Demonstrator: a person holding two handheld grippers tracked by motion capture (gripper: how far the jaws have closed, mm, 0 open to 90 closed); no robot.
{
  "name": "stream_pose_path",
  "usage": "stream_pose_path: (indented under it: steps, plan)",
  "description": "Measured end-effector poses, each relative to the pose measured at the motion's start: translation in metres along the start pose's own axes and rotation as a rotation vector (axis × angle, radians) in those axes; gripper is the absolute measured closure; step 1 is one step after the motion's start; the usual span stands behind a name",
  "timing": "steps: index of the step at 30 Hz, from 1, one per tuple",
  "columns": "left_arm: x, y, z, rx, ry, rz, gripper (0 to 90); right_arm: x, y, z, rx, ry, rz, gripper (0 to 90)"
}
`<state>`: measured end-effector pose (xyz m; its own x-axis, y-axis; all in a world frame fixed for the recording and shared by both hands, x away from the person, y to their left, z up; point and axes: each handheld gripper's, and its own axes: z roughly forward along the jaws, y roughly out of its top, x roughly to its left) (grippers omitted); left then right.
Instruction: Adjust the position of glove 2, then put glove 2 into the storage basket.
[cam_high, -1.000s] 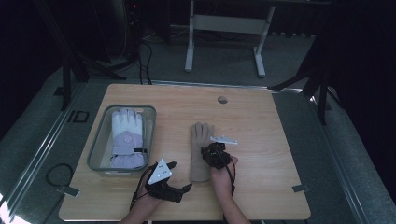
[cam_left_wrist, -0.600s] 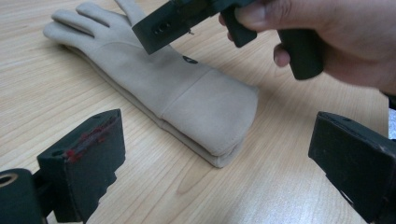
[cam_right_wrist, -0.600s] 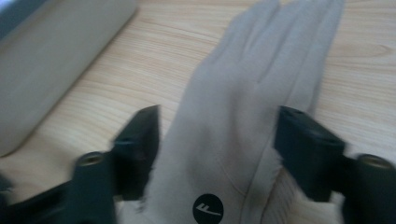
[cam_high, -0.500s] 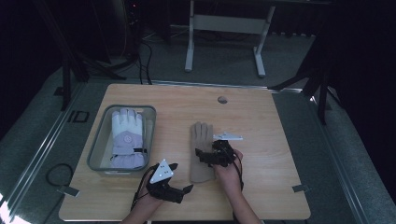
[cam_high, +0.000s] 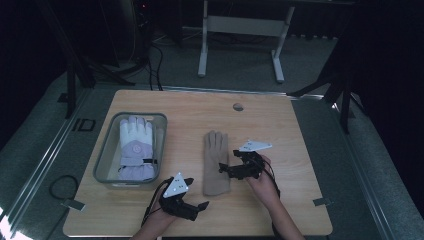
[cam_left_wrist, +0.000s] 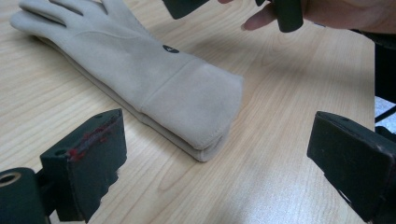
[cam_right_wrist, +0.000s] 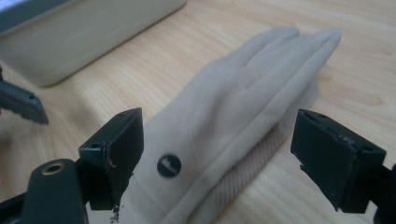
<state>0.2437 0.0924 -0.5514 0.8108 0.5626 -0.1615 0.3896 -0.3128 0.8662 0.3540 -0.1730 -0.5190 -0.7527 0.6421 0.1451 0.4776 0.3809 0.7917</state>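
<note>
A beige glove (cam_high: 216, 162) lies flat on the wooden table (cam_high: 280, 125), fingers pointing away from me, cuff toward me. In the left gripper view its cuff (cam_left_wrist: 196, 107) lies just beyond my wide-apart jaws. My left gripper (cam_high: 201, 206) is open, low at the front, a little left of the cuff. My right gripper (cam_high: 224, 169) is open at the glove's right edge, jaws pointing left. In the right gripper view the beige glove (cam_right_wrist: 243, 107), with a small dark round logo (cam_right_wrist: 168, 165), spans the gap between my jaws.
A clear plastic bin (cam_high: 107, 150) at the left holds a lavender and white ski glove (cam_high: 135, 147); its wall (cam_right_wrist: 84, 28) shows in the right gripper view. A small round grommet (cam_high: 238, 106) sits near the far edge.
My right gripper has shifted from above the glove's middle to its right edge, lower and nearer me. The left gripper has barely moved.
</note>
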Motion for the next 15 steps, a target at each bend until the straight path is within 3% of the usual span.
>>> stream_pose_path:
  steps: [2, 5, 9, 10, 13, 15]
  plan:
    - [-0.0001, 0.0004, 0.0013, 0.009, -0.024, -0.016, 4.7, -0.0012, 0.0001, -0.0023, -0.003, 0.035, 0.056, 18.1]
    - [-0.0013, 0.0011, 0.0021, 0.014, -0.033, -0.025, 4.7, 0.0037, 0.0038, -0.0036, 0.015, 0.036, 0.034, 15.9]
    - [-0.0021, 0.0008, 0.0024, 0.023, -0.025, -0.017, 5.3, 0.0020, 0.0028, -0.0018, 0.055, 0.077, 0.058, 13.2]
    - [-0.0018, 0.0006, 0.0028, 0.029, -0.018, -0.014, 5.6, 0.0021, 0.0020, -0.0015, 0.054, 0.070, 0.062, 13.1]
    - [-0.0007, 0.0008, 0.0040, 0.034, -0.010, -0.002, 6.2, 0.0012, -0.0011, -0.0020, 0.050, 0.112, 0.073, 10.1]
    - [-0.0005, 0.0030, 0.0047, 0.030, -0.002, 0.016, 9.9, -0.0003, -0.0023, -0.0010, 0.061, 0.101, 0.062, 10.3]
